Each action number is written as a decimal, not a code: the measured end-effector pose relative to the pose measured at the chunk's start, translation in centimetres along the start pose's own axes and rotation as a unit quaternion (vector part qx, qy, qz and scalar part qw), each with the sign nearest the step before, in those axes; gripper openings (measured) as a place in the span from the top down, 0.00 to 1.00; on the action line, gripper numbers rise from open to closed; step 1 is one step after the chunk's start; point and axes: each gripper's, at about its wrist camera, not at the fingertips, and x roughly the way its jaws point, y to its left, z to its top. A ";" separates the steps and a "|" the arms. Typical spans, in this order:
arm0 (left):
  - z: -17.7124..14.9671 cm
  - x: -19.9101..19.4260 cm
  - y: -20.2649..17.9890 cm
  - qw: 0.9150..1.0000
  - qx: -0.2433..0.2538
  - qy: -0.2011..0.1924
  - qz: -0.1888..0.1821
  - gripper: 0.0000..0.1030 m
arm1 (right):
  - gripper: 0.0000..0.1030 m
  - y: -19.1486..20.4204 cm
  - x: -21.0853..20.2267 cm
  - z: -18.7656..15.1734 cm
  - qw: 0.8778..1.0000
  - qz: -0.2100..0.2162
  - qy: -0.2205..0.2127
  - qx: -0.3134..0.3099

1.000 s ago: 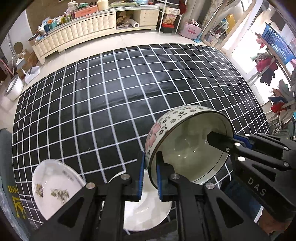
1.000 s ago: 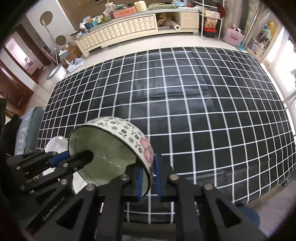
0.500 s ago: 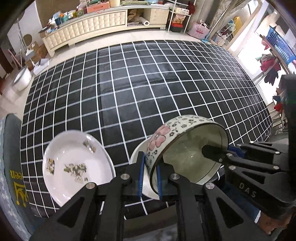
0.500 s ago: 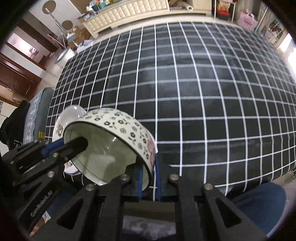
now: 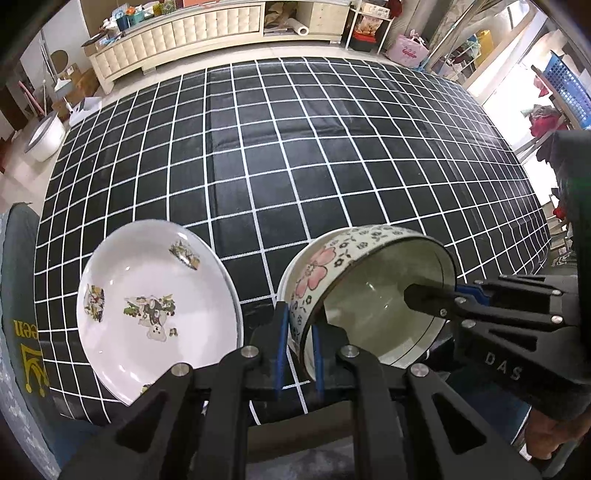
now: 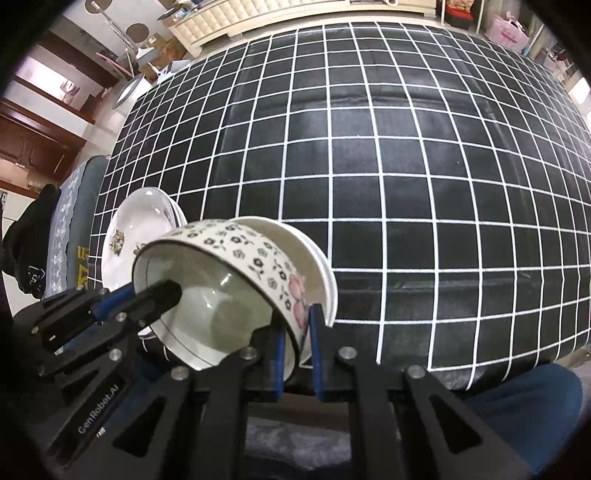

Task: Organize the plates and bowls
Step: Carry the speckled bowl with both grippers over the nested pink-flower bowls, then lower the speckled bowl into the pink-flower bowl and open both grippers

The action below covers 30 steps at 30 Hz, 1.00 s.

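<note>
A floral bowl with a pink flower is held tilted by both grippers, one on each side of its rim. My left gripper is shut on its left rim; my right gripper is shut on its right rim. The right gripper also shows in the left wrist view, and the left gripper in the right wrist view. A white plate or bowl sits close behind the floral bowl. A white plate with printed motifs lies at the table's near-left edge.
The table is covered by a black cloth with a white grid. A grey chair with a yellow-printed cover stands at the left. A long cream cabinet runs along the far wall.
Both grippers with the floral bowl have drawn back and down toward the near edge. The white dish now sits close behind the bowl, and the printed plate shows fully at the left.
</note>
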 end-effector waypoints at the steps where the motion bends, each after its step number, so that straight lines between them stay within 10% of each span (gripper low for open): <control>1: -0.1 0.2 0.2 1.000 -0.002 0.002 0.000 0.90 | 0.85 0.1 0.2 0.1 1.000 -0.001 0.003 0.000; 25: -1.0 1.6 1.4 1.000 0.006 -0.003 0.002 0.90 | 0.83 1.0 0.2 -0.1 1.000 -0.029 -0.004 0.001; 30: -1.0 0.9 1.1 1.000 0.006 -0.010 -0.001 0.88 | 0.60 1.6 -0.2 -0.3 0.999 -0.046 -0.012 -0.007</control>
